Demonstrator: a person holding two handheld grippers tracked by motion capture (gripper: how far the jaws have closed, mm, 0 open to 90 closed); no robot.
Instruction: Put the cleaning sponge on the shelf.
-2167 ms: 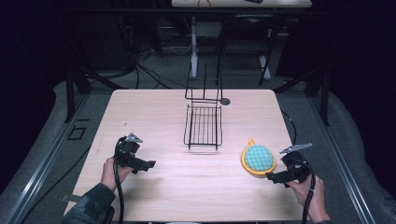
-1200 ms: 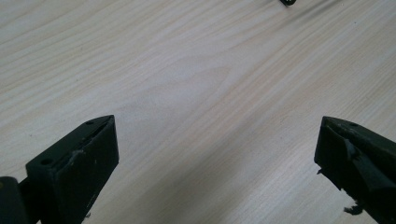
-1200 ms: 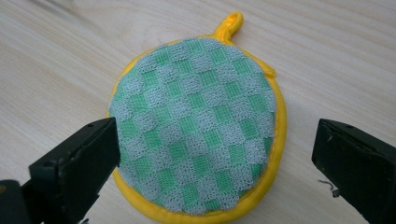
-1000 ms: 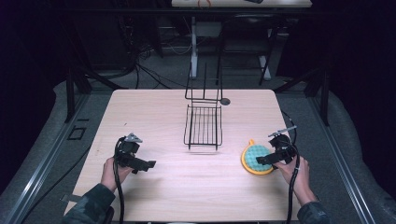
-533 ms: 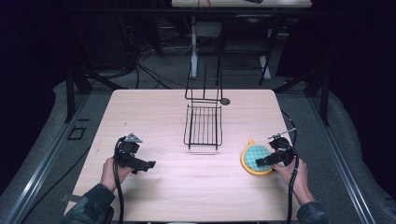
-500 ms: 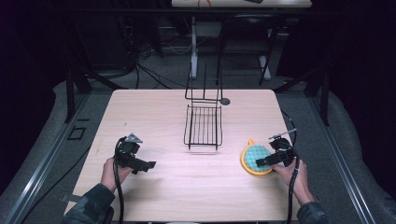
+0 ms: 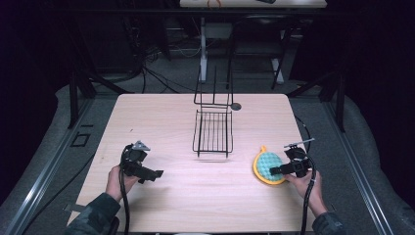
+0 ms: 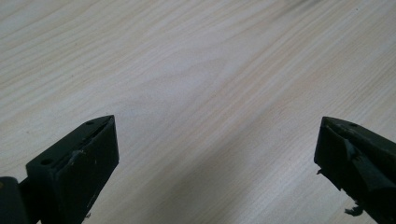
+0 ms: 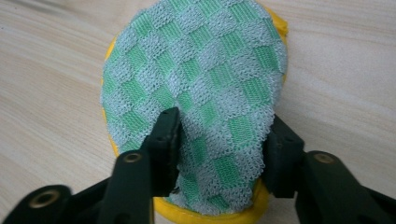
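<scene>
A round yellow sponge [image 7: 266, 166] with a green checkered mesh face [image 9: 196, 93] lies flat on the wooden table [image 7: 161, 122] at the right. My right gripper [image 7: 275, 170] reaches in from the sponge's right. Its jaws have just been closing, and in the right gripper view [image 9: 219, 149] they pinch the sponge's near end from both sides, denting the mesh. My left gripper [image 7: 155, 174] is held low over the table at the left. In the left gripper view [image 8: 217, 154] its jaws stand wide apart with bare wood between them.
A black wire rack [image 7: 213, 132] with an upright back stands at the table's middle, with a small dark round object [image 7: 236, 106] beside its far right corner. Dark floor, table legs and cables lie beyond the far edge.
My right gripper came forward from the table's near right edge to the sponge, and its jaws closed onto it. The left hand kept still.
</scene>
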